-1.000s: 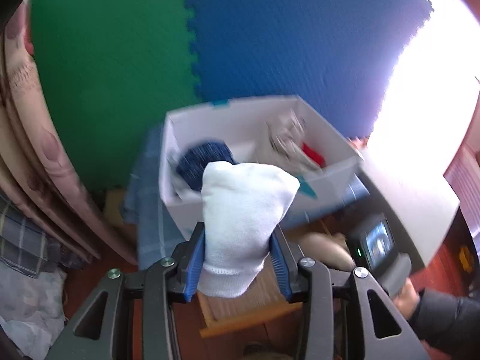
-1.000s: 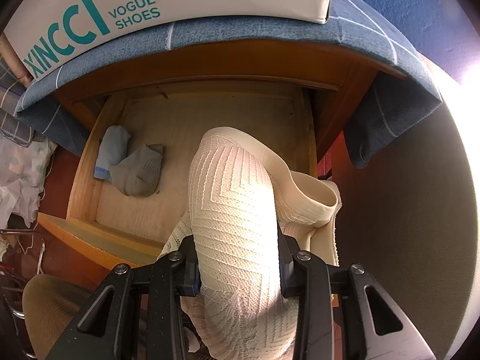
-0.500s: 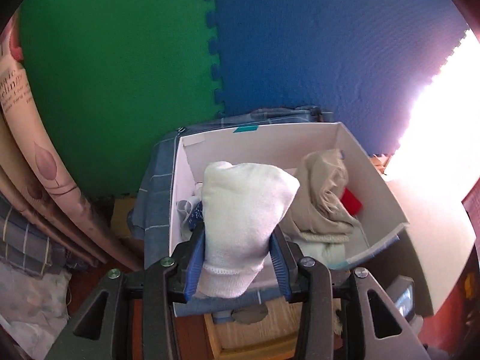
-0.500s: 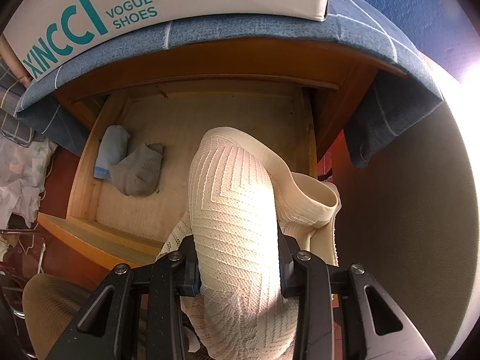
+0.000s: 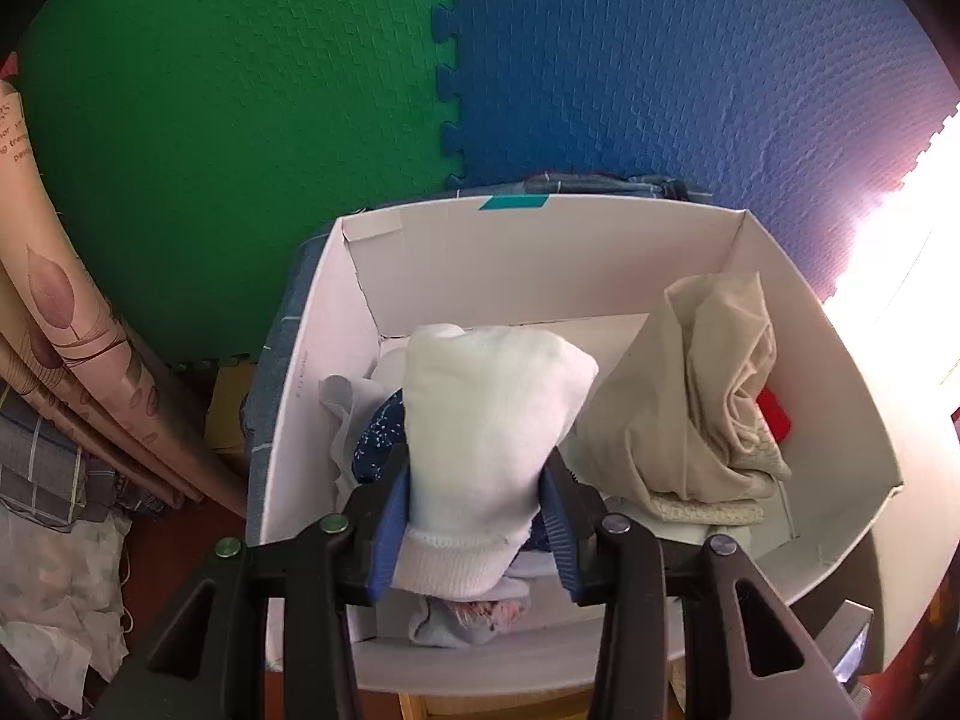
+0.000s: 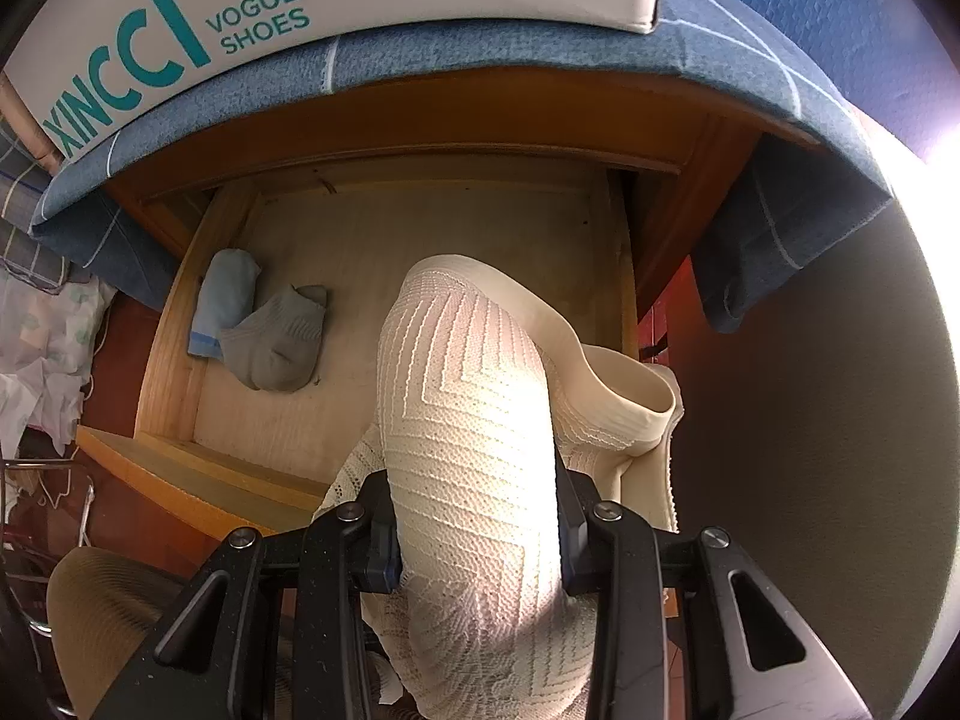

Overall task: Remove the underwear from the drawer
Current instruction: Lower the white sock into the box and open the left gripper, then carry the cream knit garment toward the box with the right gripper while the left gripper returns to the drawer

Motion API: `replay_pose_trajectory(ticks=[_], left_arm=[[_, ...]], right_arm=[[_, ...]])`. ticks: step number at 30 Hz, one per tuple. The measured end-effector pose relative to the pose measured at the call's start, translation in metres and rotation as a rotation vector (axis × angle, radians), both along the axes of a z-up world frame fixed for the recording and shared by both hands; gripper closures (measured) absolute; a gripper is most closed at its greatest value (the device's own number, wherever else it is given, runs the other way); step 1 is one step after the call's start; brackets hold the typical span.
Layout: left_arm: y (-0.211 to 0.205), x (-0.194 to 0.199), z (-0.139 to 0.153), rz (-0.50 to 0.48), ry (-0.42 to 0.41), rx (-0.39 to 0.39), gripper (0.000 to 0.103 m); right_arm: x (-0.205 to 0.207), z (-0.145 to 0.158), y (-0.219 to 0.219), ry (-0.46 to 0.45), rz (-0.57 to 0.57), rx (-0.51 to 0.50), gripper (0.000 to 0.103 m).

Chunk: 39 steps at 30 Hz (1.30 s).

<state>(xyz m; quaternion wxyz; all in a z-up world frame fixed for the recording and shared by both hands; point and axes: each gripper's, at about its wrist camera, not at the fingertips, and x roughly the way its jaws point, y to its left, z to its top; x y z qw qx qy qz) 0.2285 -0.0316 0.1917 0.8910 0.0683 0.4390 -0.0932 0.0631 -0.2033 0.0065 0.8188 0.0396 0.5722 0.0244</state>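
My left gripper (image 5: 474,516) is shut on a folded white garment with a ribbed hem (image 5: 480,444), held just above the open white shoebox (image 5: 600,246). Inside the box lie a beige garment (image 5: 702,396), a dark blue dotted one (image 5: 381,438) and a pale blue piece (image 5: 456,624). My right gripper (image 6: 477,531) is shut on cream patterned underwear (image 6: 474,420), held over the open wooden drawer (image 6: 384,240). A light blue sock (image 6: 225,300) and a grey sock (image 6: 279,339) lie at the drawer's left side.
The shoebox (image 6: 180,30) sits on a blue checked cloth (image 6: 540,42) covering the wooden table above the drawer. Green (image 5: 240,120) and blue (image 5: 660,72) foam mats line the wall. Patterned curtains (image 5: 66,324) hang at the left. A woven seat (image 6: 102,606) is below the drawer.
My left gripper carried the white garment toward the shoebox and lower, so the box now fills the view beneath it. The right gripper and its cream underwear stayed still.
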Motion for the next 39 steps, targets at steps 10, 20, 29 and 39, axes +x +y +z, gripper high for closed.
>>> replay_pose_trajectory(ticks=[10, 20, 29, 39], left_arm=[[0.003, 0.001, -0.001, 0.007, 0.001, -0.027, 0.057], [0.001, -0.010, 0.012, -0.005, -0.025, -0.023, 0.049], [0.005, -0.029, 0.042, -0.024, -0.095, -0.050, 0.042], [0.026, -0.073, 0.048, 0.003, -0.136, -0.033, 0.042]], right_arm=[[0.001, 0.000, 0.001, 0.002, 0.005, -0.007, 0.070], [0.000, 0.001, 0.002, 0.000, 0.006, -0.014, 0.070], [0.001, 0.000, 0.003, 0.003, 0.011, -0.024, 0.070], [0.000, 0.000, 0.001, -0.003, 0.013, -0.028, 0.070]])
